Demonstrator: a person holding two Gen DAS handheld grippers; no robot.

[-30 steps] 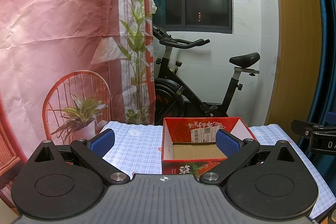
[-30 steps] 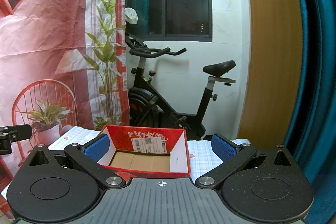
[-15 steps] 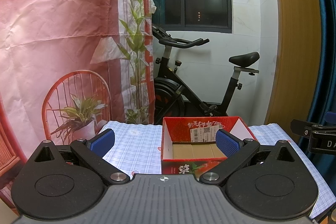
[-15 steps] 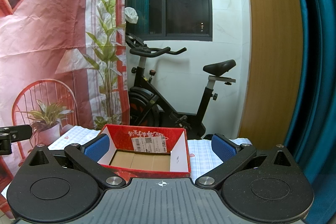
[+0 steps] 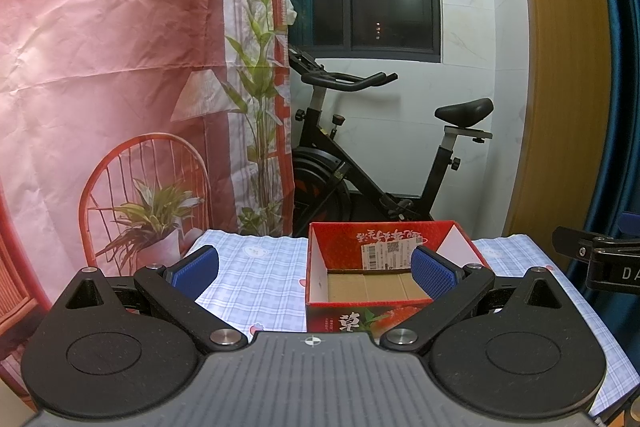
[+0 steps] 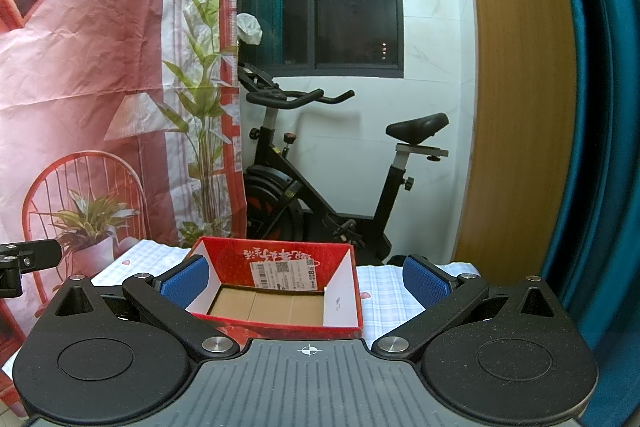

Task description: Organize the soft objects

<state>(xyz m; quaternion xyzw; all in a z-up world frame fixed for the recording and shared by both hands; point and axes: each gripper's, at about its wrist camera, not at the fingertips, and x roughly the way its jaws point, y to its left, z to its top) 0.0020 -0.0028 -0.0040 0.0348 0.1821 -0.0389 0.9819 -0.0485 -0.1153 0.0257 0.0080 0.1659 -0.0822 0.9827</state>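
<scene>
Cardboard, brown and bare, lined the floor of the red box (image 5: pixel 384 267), which stood open-topped on the checked cloth of the tabletop (image 5: pixel 256 279) with nothing inside it. A white shipping label (image 5: pixel 390 251) with a barcode and a QR code was stuck to the inner far wall, below pale Chinese lettering seen upside down; its print was too small to read. On the near outer face were a large white Chinese character and strawberry artwork.

The left gripper (image 5: pixel 314 267) hung before the box with its blue-padded fingers (image 5: pixel 196 265) spread wide and holding nothing. The right gripper (image 6: pixel 306 279) was likewise wide open and empty, the box between its pads. At the right edge of the left view, the other gripper's black body bore the letters "DA". No soft object was in view. An exercise bike (image 6: pixel 320 195) stood behind.
</scene>
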